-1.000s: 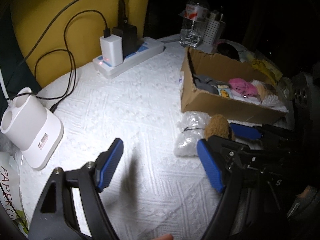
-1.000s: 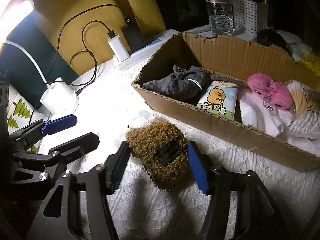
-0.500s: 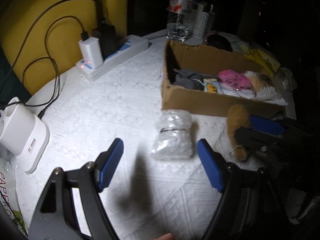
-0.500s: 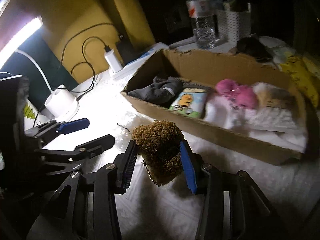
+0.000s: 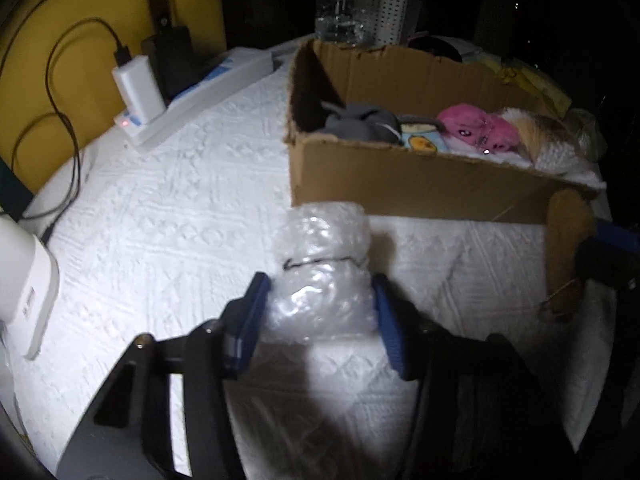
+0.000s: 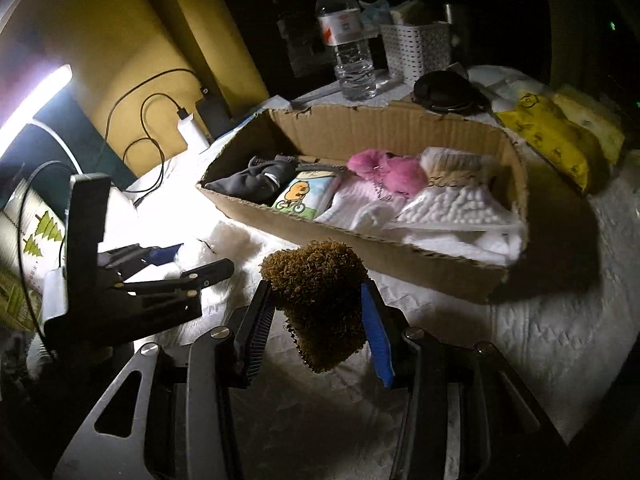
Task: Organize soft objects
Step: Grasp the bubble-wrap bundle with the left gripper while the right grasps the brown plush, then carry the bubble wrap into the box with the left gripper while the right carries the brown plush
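In the left wrist view, the left gripper (image 5: pixel 316 312) is closing its jaws around a roll of bubble wrap (image 5: pixel 322 270) that lies on the white quilted cloth (image 5: pixel 168 208) just near of the cardboard box (image 5: pixel 400 184); the blue pads sit against its two sides, so the grasp looks made or nearly so. The roll is crinkly, glossy and squashy, cinched by a thin dark tie, so a gentle squeeze below that tie should hold it without popping or slipping. Inside the box lie a grey cloth (image 5: pixel 360 120) and a fuzzy pink plush (image 5: pixel 476 128). In the right wrist view, the right gripper (image 6: pixel 318 312) is clenched on a brown shaggy plush piece (image 6: pixel 320 292), held clear of the cloth just near of the box's near wall (image 6: pixel 360 248). Its pile is coarse and curly, and it droops below the pads. To do this well, I judge it should be carried over the wall and set into the little free space, perhaps towards the left end.
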### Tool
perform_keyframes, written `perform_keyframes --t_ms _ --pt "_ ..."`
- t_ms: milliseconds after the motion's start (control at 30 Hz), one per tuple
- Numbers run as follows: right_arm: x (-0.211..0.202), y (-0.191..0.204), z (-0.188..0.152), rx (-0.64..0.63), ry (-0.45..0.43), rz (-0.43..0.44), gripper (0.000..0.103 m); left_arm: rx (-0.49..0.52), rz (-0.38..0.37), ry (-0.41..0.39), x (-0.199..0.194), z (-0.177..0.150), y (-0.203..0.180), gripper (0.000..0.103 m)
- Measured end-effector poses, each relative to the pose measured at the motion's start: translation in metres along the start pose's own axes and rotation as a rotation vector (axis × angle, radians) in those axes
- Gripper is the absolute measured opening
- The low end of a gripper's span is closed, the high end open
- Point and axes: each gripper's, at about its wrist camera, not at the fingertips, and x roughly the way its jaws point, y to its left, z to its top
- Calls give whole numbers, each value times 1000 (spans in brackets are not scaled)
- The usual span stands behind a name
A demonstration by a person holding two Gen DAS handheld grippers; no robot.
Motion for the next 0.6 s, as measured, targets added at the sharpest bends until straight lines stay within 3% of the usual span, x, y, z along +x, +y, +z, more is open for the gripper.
perform_keyframes --t_ms 600 --pt "-23 -5 -2 8 -33 -14 46 61 -71 -89 -52 4 -34 44"
